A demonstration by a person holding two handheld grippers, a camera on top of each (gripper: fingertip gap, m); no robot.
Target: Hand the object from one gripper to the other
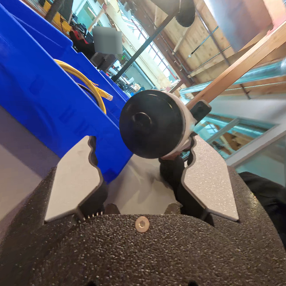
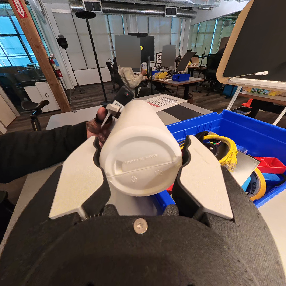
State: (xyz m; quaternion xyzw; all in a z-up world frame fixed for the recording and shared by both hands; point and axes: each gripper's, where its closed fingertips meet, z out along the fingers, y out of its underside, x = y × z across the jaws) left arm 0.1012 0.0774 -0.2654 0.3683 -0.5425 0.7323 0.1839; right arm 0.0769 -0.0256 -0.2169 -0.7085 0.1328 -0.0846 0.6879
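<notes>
Clamping the base end of a white bottle (image 2: pixel 136 123), the right gripper (image 2: pixel 141 141) has its two pale fingers spread only as far as the bottle's width, with the dark inner pads (image 2: pixel 96 153) pressed against the body on both sides, so I judge the grip to be firm. The bottle's moulded bottom faces this gripper's camera and its body runs away from it, slightly up and to the left, which puts the long axis roughly along the line between the two tools. At the far end, the left gripper (image 1: pixel 142 139) stands wide open and holds nothing; from its own view the bottle comes at it cap first, the round black cap (image 1: pixel 148 123) sitting just past the fingertips and much nearer its right finger (image 1: pixel 205 170) than its left, perhaps brushing that tip, though the blur leaves this unsure. A bare hand (image 2: pixel 94 131) in a dark sleeve carries that open tool beside the bottle's upper part. The handover therefore looks about halfway: the object is presented, and the receiving side would need to centre its jaws around the cap end, across the axis, before closing. Beyond the tools, a blue bin (image 2: pixel 247 128) sits on the grey table (image 2: pixel 69 117) to the right, holding a coiled yellow cable (image 2: pixel 224 144), a roll of tape (image 2: pixel 256 185) and a small red tray (image 2: pixel 272 164)
</notes>
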